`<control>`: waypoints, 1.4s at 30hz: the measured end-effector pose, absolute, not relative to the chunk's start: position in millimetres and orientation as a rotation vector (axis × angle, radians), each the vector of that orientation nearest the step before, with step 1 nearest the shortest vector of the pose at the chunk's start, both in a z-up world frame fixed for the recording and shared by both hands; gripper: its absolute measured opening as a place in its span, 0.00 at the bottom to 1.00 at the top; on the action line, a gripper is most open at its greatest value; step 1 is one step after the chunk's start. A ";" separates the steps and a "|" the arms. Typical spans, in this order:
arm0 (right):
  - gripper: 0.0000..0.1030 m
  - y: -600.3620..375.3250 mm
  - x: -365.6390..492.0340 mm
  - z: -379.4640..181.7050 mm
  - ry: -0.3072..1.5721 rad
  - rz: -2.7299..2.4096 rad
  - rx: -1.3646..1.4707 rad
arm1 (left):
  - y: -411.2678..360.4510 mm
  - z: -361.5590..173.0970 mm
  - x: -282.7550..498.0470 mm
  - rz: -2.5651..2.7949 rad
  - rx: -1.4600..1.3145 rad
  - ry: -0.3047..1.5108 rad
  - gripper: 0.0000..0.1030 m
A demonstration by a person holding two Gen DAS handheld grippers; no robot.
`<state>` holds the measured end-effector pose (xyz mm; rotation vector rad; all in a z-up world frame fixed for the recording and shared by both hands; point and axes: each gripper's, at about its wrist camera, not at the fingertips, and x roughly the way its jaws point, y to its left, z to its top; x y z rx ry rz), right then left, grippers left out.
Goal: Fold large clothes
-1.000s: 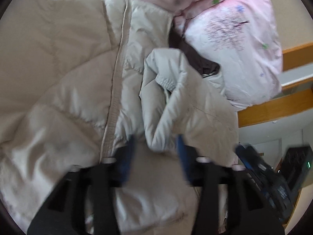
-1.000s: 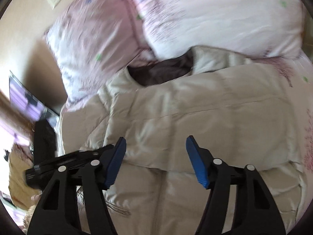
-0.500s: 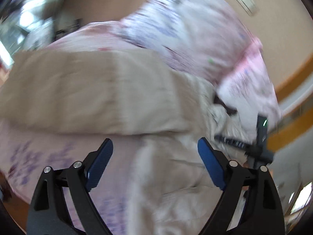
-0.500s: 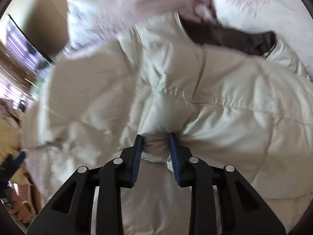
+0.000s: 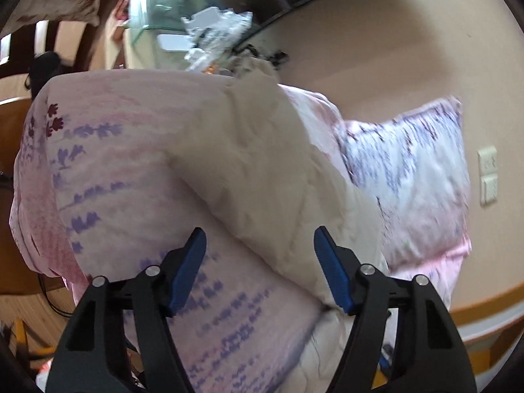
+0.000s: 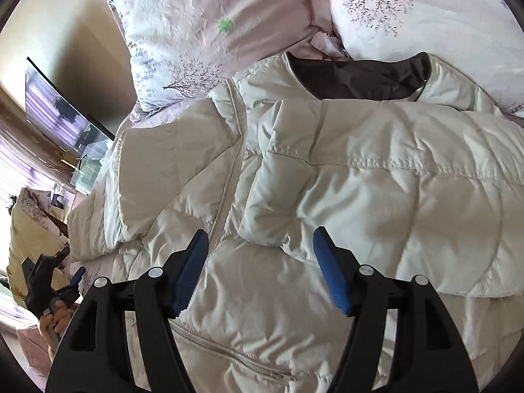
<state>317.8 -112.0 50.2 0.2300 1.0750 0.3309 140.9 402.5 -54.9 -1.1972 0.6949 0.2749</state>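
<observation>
In the left wrist view, the left gripper point(image 5: 260, 263) is seen spread wide with nothing held, its blue pads framing the folded edge of a cream quilted jacket point(image 5: 262, 163) that runs diagonally from the upper centre to the lower right. The jacket lies on a pink floral bedsheet point(image 5: 114, 170); a patterned pillow point(image 5: 409, 180) is propped at the right against a beige wall point(image 5: 376, 49). In the right wrist view, the right gripper point(image 6: 260, 265) is likewise wide open and empty above the puffy jacket point(image 6: 360, 190), whose stitched sleeve is folded across the centre zipper. A dark lining is exposed at the collar, near two pillows point(image 6: 203, 32) along the upper frame. The left gripper point(image 6: 49, 281) is seen at the lower left, beyond the jacket's edge.
</observation>
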 end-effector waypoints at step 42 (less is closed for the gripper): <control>0.66 -251.6 277.2 83.7 0.862 0.158 0.467 | 63.4 127.6 285.6 -0.614 -0.569 0.670 0.11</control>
